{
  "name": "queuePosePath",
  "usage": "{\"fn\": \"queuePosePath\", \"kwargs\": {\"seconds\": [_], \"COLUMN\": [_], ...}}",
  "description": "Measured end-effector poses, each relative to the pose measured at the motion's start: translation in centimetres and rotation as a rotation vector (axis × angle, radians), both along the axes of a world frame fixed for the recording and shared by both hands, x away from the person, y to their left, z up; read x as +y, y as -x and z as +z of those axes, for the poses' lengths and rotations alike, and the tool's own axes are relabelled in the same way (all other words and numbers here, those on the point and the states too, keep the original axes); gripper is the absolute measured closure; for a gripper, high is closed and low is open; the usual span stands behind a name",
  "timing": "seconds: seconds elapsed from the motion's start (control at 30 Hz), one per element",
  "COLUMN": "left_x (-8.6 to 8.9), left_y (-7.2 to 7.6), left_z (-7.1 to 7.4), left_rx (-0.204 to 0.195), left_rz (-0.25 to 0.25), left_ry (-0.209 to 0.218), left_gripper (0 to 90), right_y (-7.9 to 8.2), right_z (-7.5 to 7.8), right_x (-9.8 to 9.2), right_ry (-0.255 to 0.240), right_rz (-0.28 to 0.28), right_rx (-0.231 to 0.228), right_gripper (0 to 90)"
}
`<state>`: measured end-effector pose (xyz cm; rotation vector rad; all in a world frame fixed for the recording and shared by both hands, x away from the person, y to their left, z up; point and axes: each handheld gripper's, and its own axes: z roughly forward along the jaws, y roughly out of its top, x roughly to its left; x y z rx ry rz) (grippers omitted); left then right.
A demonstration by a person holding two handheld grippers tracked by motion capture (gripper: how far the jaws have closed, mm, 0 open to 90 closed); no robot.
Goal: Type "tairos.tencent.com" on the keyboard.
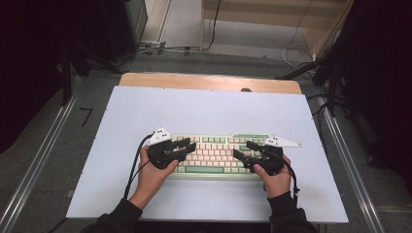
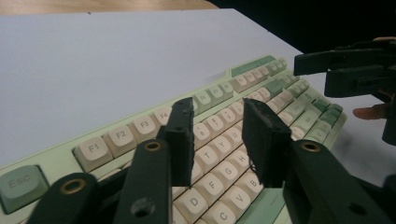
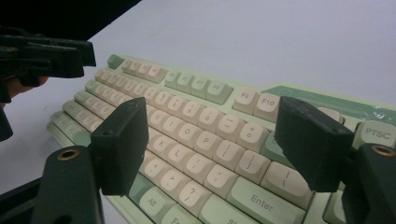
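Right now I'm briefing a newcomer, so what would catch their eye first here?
The pale green and cream keyboard lying on the white table. Then the two black grippers over its ends: the left gripper with jaws narrowly apart above the letter keys, gripping nothing, and the right gripper with jaws wide open.

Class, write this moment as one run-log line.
left gripper: open, narrowed, above keyboard | right gripper: open wide, above keys | nothing held

Three cameras, one keyboard (image 1: 216, 154)

One looks down from above the table's near edge; two ride low, close over opposite ends of the keys, facing each other.
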<state>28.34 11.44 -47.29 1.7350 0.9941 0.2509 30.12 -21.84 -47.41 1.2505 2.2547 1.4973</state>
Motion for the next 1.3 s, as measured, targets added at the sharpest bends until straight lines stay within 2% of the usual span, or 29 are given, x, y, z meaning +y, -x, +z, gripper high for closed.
{"fn": "queuePosePath", "kwargs": {"seconds": [0.13,0.2,0.3,0.57,1.03,1.1,1.17,1.2,1.3], "left_x": [-0.9,-1.3,-1.8,-3.1,-4.4,-4.5,-4.3,-4.2,-3.4], "left_y": [-0.4,-0.6,-0.9,-1.8,-2.1,-2.1,-2.1,-2.0,-1.8], "left_z": [-0.3,-0.4,-0.4,-1.0,-1.4,-1.4,-1.2,-1.0,0.0], "left_rx": [0.008,-0.001,0.014,0.089,0.109,0.111,0.109,0.106,0.062], "left_rz": [-0.035,-0.042,-0.050,-0.049,-0.055,-0.055,-0.057,-0.053,-0.040], "left_ry": [-0.042,-0.083,-0.113,-0.184,-0.301,-0.302,-0.276,-0.248,-0.170], "left_gripper": [81.4,90.0,90.0,90.0,90.0,90.0,90.0,86.1,72.0], "right_y": [0.0,0.0,0.0,-0.1,-0.1,-0.1,-0.1,-0.1,-0.1], "right_z": [0.0,0.0,-0.1,-0.1,-0.2,-0.2,-0.2,-0.2,-0.1], "right_x": [0.0,0.0,0.1,0.2,0.2,0.2,0.2,0.2,0.1], "right_ry": [0.001,0.001,0.002,0.004,0.005,0.007,0.006,0.004,0.003], "right_rz": [0.001,0.003,0.006,0.010,0.019,0.022,0.021,0.020,0.019], "right_rx": [-0.001,-0.001,-0.001,0.004,0.013,0.013,0.012,0.012,0.008], "right_gripper": [24.3,24.3,24.3,24.4,24.4,24.4,24.4,24.4,24.4]}}
